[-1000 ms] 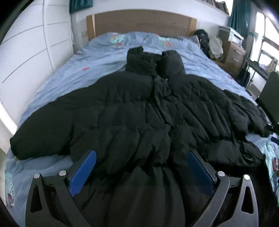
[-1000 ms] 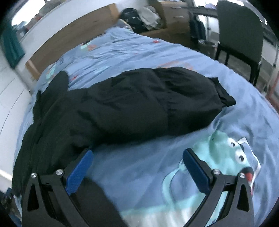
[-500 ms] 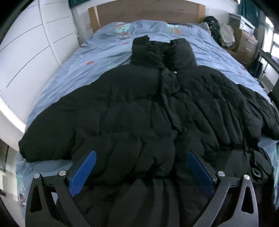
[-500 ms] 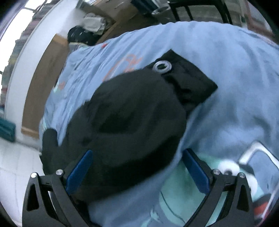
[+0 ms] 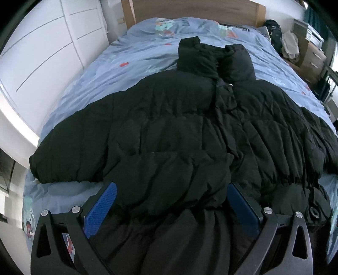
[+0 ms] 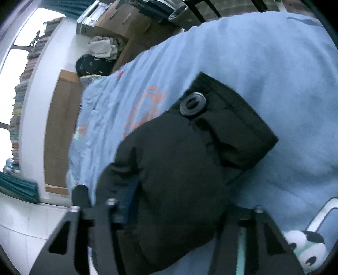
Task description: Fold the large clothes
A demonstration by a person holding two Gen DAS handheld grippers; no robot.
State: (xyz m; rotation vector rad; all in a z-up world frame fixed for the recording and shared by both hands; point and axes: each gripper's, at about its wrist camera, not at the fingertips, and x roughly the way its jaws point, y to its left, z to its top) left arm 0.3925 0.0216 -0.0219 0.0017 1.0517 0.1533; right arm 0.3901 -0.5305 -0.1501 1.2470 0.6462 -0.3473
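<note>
A large black puffer jacket [image 5: 179, 131] lies spread front-up on the blue bed sheet [image 5: 131, 55], hood toward the headboard, sleeves out to both sides. My left gripper [image 5: 171, 203] is open over the jacket's lower hem, its blue pads on either side of the padded fabric. In the right wrist view the jacket's right sleeve [image 6: 173, 173], with a cuff tab and a round snap [image 6: 192, 103], fills the space between the jaws. My right gripper [image 6: 175, 211] has closed in around the sleeve; the fabric hides its pads.
A wooden headboard [image 5: 190, 8] is at the far end and a white wardrobe [image 5: 42, 52] stands along the left. A dresser with clothes and a backpack [image 5: 274, 31] stands at the right. The right wrist view shows a chair's legs [image 6: 202, 8] beside the bed.
My right gripper moved onto the sleeve near the cuff and its jaws narrowed around it. My left gripper rose and tilted down a little over the hem, still open.
</note>
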